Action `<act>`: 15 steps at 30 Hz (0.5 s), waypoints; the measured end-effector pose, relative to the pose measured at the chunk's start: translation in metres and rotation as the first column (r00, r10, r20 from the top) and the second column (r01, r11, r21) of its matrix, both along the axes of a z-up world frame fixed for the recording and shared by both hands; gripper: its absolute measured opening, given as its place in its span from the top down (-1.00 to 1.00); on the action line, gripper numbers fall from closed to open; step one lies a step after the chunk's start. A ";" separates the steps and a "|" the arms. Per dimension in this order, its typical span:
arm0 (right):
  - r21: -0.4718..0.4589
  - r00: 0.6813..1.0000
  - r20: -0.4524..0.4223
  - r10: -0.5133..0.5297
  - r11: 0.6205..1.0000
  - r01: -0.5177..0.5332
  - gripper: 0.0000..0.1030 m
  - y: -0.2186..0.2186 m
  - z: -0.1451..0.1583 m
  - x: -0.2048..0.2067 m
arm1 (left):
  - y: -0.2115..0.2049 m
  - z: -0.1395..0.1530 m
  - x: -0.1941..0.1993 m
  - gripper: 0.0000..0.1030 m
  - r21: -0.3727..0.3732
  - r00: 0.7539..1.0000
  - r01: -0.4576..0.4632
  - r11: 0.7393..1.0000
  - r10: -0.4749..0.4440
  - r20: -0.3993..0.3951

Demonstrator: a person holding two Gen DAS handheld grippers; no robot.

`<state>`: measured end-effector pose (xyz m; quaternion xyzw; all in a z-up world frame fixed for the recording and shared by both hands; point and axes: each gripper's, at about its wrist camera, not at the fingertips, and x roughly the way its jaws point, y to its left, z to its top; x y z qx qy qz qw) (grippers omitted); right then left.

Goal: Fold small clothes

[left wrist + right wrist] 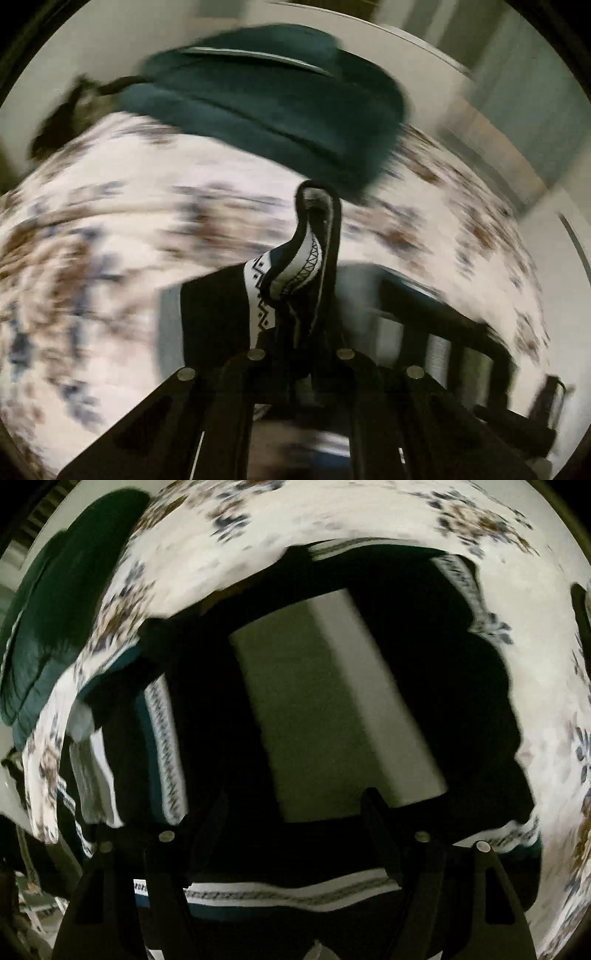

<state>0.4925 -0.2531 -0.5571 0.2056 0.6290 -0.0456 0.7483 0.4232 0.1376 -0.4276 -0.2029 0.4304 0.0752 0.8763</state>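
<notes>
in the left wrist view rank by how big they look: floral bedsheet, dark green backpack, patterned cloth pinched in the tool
1. floral bedsheet, spans most of the view
2. dark green backpack
3. patterned cloth, smallest, though nearness to the camera inflates it and the left tool hides part

Black garment [369,572] with white zigzag-patterned bands, cream floral bedsheet [110,229], dark teal backpack [266,99]

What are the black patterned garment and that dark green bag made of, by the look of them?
Garment: looks like soft knit, since it drapes limply from the left gripper and its white band carries a woven-looking pattern. Bag: probably matte synthetic fabric, with stitched seams; blur leaves it uncertain.
</notes>
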 end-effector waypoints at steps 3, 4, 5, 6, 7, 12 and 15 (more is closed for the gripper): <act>0.018 0.999 -0.008 -0.035 0.999 0.036 -0.48 -0.035 0.000 -0.011 | -0.096 0.003 0.025 0.89 -0.055 0.990 0.138 0.989 -0.138 0.011; 0.017 0.999 -0.010 -0.046 0.999 0.046 -0.48 -0.047 0.001 -0.017 | -0.113 0.004 0.030 0.89 -0.068 0.987 0.161 0.985 -0.161 0.013; 0.016 0.999 -0.012 -0.053 0.998 0.053 -0.48 -0.058 0.002 -0.024 | -0.143 0.005 0.035 0.88 -0.085 0.980 0.198 0.977 -0.197 0.017; 0.016 0.998 -0.017 -0.060 0.998 0.061 -0.48 -0.070 0.002 -0.031 | -0.163 0.007 0.039 0.87 -0.100 0.975 0.222 0.970 -0.221 0.020; 0.013 0.997 -0.023 -0.070 0.997 0.070 -0.48 -0.082 0.003 -0.037 | -0.184 0.008 0.041 0.82 -0.116 0.968 0.249 0.961 -0.249 0.018; 0.051 0.994 -0.033 -0.106 0.993 0.107 -0.48 -0.132 0.011 -0.055 | -0.236 0.018 0.041 -0.11 -0.054 0.955 0.295 0.954 -0.295 -0.006; 0.125 0.992 -0.011 -0.125 0.984 0.125 -0.48 -0.140 0.021 -0.053 | -0.211 0.017 0.031 -0.90 0.012 0.965 0.262 0.965 -0.262 0.022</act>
